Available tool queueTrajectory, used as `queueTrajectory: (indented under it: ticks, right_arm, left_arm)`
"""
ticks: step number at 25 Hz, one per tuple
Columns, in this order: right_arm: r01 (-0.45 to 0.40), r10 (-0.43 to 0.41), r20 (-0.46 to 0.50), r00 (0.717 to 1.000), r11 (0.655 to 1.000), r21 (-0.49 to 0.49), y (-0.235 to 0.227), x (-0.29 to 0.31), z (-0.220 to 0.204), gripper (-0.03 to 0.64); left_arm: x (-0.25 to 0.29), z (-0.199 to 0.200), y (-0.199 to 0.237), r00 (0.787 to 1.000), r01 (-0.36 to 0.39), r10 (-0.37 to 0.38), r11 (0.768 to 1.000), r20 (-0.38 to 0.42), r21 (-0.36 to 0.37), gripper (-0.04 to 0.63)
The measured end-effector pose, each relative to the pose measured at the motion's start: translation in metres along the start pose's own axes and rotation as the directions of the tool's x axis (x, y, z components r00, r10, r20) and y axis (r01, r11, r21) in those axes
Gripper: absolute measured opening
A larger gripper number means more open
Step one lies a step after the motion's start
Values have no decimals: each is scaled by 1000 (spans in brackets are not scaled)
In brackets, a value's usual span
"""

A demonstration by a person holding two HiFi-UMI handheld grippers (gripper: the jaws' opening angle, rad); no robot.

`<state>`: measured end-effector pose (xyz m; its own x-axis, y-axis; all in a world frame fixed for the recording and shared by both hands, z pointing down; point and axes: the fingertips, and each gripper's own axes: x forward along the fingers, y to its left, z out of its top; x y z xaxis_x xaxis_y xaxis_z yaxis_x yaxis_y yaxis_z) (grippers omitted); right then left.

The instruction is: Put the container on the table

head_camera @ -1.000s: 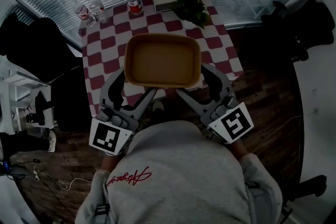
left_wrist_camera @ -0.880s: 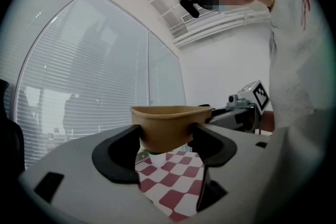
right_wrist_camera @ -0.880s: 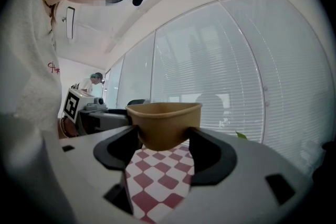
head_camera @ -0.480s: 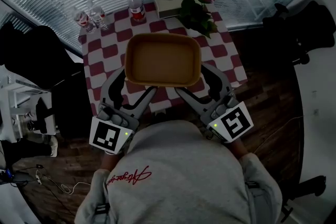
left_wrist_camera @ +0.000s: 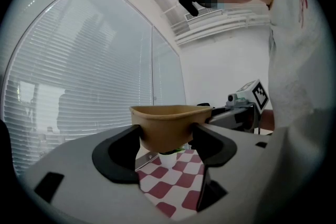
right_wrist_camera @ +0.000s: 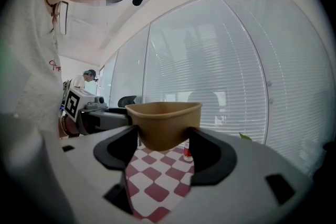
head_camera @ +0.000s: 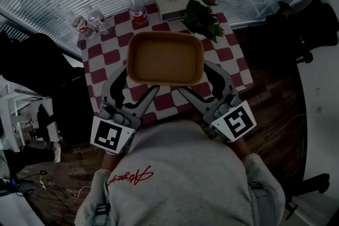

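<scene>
Dim corner with slatted blinds. Left gripper [left_wrist_camera: 167, 141] and right gripper [right_wrist_camera: 163, 140] each clamped on a near corner of the empty tan container [head_camera: 165, 58] — paired grip, likely for level carrying. Raised above the checkered desk [head_camera: 103, 56], short of bottle [head_camera: 136, 7] and plant [head_camera: 202, 19].

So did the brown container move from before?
Yes. The container has gone forward, farther over the checkered table and closer to the red-capped bottle at the table's far edge.
</scene>
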<state>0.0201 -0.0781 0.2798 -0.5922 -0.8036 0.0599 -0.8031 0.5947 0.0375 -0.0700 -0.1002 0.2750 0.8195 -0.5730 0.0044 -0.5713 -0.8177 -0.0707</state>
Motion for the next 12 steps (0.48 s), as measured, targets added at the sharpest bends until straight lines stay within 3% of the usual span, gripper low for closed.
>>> queueTrajectory:
  ticks: [12]
  right_arm:
    - [35,-35,-10,999,999,4,-16,31,-8,305]
  left_arm:
    - [16,-10,34,999,37,-37,999,-13,-5,319]
